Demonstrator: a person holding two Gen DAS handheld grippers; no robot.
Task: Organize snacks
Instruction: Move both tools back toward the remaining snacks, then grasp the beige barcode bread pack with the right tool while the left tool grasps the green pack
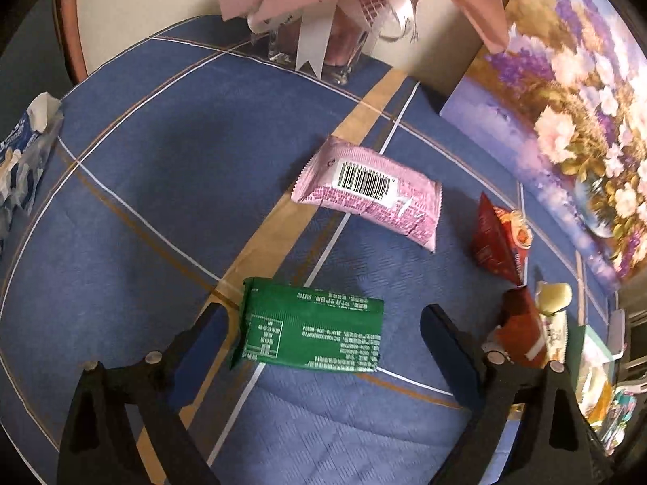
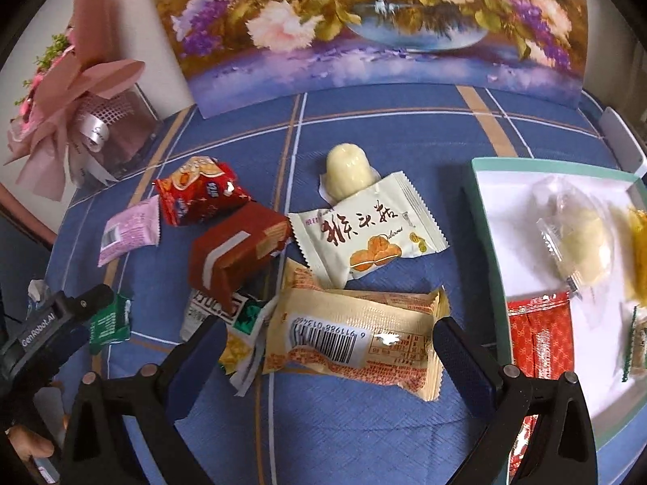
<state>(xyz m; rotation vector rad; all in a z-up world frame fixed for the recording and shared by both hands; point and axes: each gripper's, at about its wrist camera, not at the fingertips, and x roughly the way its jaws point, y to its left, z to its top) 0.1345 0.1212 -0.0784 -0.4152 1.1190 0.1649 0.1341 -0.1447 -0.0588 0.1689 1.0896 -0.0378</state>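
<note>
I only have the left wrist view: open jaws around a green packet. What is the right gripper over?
Observer: The right gripper is open, astride a yellow barcode packet.
Operator: Where do the snacks go?
Observer: A white tray with a green rim lies right of it, holding a clear-wrapped pastry and a red packet.
Operator: Anything under the yellow packet?
Observer: Its left end overlaps a green-and-white wrapper.

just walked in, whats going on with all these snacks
A person is sorting snacks on a blue tablecloth with two handheld grippers. The left gripper is open around a green packet, not gripping it. The right gripper is open around a yellow packet. A white tray already holds several snacks.
</note>
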